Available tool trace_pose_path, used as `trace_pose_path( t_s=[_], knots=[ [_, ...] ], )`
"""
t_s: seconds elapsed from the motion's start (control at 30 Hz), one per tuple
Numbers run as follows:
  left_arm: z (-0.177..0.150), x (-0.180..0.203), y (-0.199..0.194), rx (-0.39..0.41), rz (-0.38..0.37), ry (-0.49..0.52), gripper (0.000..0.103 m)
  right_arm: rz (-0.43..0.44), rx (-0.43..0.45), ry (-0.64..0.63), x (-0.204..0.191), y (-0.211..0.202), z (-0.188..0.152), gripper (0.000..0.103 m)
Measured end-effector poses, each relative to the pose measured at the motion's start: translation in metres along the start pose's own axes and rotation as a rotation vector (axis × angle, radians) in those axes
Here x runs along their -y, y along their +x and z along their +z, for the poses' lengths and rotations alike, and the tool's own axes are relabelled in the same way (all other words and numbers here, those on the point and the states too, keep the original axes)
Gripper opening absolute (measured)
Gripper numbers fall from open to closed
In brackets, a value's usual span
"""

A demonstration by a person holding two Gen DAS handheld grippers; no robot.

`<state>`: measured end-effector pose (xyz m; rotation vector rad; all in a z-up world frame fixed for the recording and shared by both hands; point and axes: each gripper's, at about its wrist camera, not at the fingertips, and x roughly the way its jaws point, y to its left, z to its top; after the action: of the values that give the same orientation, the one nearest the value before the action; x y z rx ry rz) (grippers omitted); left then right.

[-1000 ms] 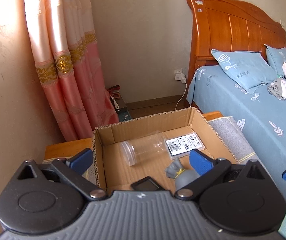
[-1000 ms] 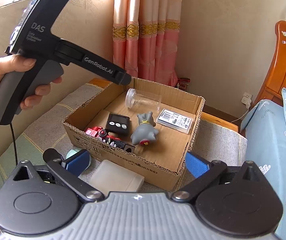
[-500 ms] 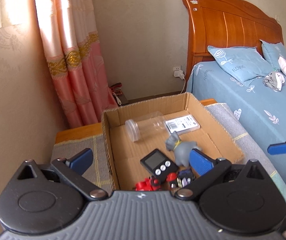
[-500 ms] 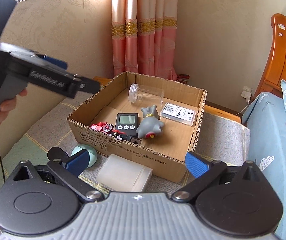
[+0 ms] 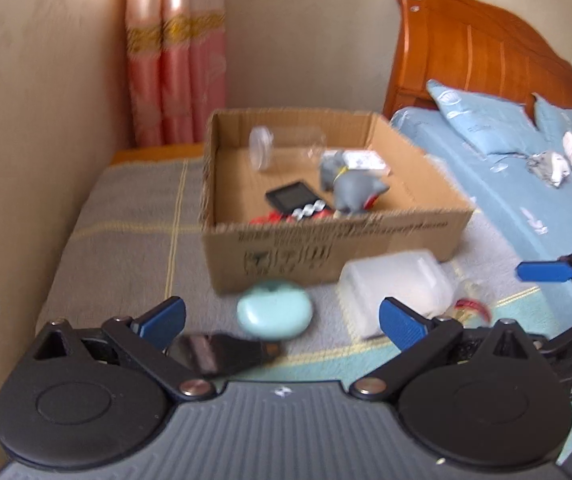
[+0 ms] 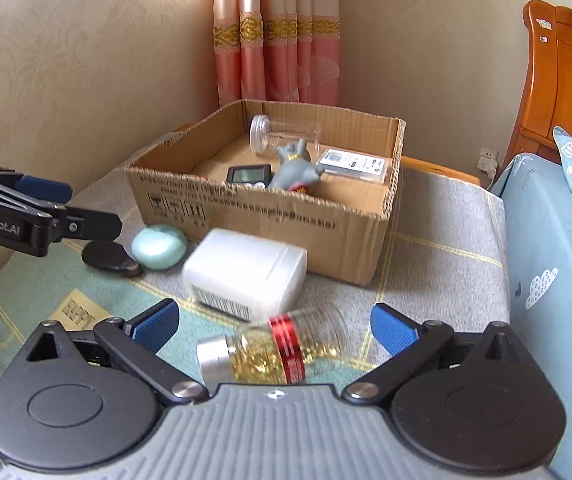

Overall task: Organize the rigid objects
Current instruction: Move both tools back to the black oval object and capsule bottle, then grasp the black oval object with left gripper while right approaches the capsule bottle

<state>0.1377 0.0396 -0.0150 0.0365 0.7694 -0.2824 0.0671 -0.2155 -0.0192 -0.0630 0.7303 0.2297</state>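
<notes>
1. Looking along the left gripper (image 5: 282, 322) in the left wrist view, its blue pads stand wide apart and hold nothing. Between and just beyond them lie a mint-green oval case (image 5: 274, 314) and a flat black object (image 5: 222, 352), both on a grey and teal checked cloth (image 5: 126, 240). A white plastic box (image 5: 394, 288) lies to the right of the green case, just in front of the cardboard box (image 5: 326, 248). Inside the cardboard box are a clear jar (image 5: 282, 146) on its side, a grey toy figure (image 5: 352, 190), a black digital timer (image 5: 296, 200), a labelled packet (image 5: 364, 160) and something red by the near wall, too blurred to tell. A blue pad of the right gripper (image 5: 546, 271) enters at the right edge. A bed (image 5: 526, 184) with blue bedding stands at the right.

2. Looking along the right gripper (image 6: 274, 326) in the right wrist view, its pads are also spread wide and empty. A clear bottle of golden capsules (image 6: 282, 348) with a silver cap and red band lies on its side between them, not touched. The white plastic box (image 6: 246, 272) lies just beyond, and the mint-green oval case (image 6: 159, 247) and flat black object (image 6: 110, 256) lie side by side to its left. The cardboard box (image 6: 270, 208) sits behind them, holding the clear jar (image 6: 286, 134), grey toy figure (image 6: 296, 170), black digital timer (image 6: 248, 174) and labelled packet (image 6: 356, 164). The left gripper (image 6: 46, 204) reaches in from the left, above the cloth.
</notes>
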Motion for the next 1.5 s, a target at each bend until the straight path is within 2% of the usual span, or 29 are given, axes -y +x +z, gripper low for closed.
trace_pose_path(
  t_s=[0.1,0.3,0.4,0.5,0.6,0.8,0.87,1.13,1.5],
  knots=[
    [-0.016,-0.003,0.016,-0.043,0.037,-0.009,0.102,-0.006,-0.01,-0.005,0.003,0.005,-0.004,0.103],
    [-0.041,-0.013,0.036,-0.155,0.032,-0.05,0.102,0.013,-0.053,0.033,0.011,0.024,0.002,0.103],
    [-0.047,-0.016,0.039,-0.177,0.043,-0.05,0.102,0.066,-0.097,0.05,0.008,0.031,0.002,0.103],
    [-0.053,-0.016,0.038,-0.163,0.046,-0.036,0.102,0.068,-0.137,0.023,-0.005,0.032,-0.003,0.103],
    [-0.055,-0.008,0.038,-0.148,0.069,0.023,0.102,0.046,-0.175,-0.01,-0.019,0.031,-0.013,0.103],
    [-0.057,-0.01,0.04,-0.115,0.074,0.003,0.102,-0.012,-0.226,-0.035,-0.04,0.034,-0.04,0.103],
    [-0.054,-0.01,0.042,-0.116,0.087,-0.011,0.102,-0.027,-0.205,-0.056,-0.044,0.031,-0.044,0.103],
    [-0.036,-0.013,0.06,-0.129,0.129,-0.056,0.102,-0.038,-0.223,-0.029,-0.044,0.035,-0.039,0.103],
    [-0.025,-0.023,0.071,-0.127,0.111,-0.029,0.103,-0.03,-0.208,-0.038,-0.043,0.034,-0.04,0.103]
  ],
)
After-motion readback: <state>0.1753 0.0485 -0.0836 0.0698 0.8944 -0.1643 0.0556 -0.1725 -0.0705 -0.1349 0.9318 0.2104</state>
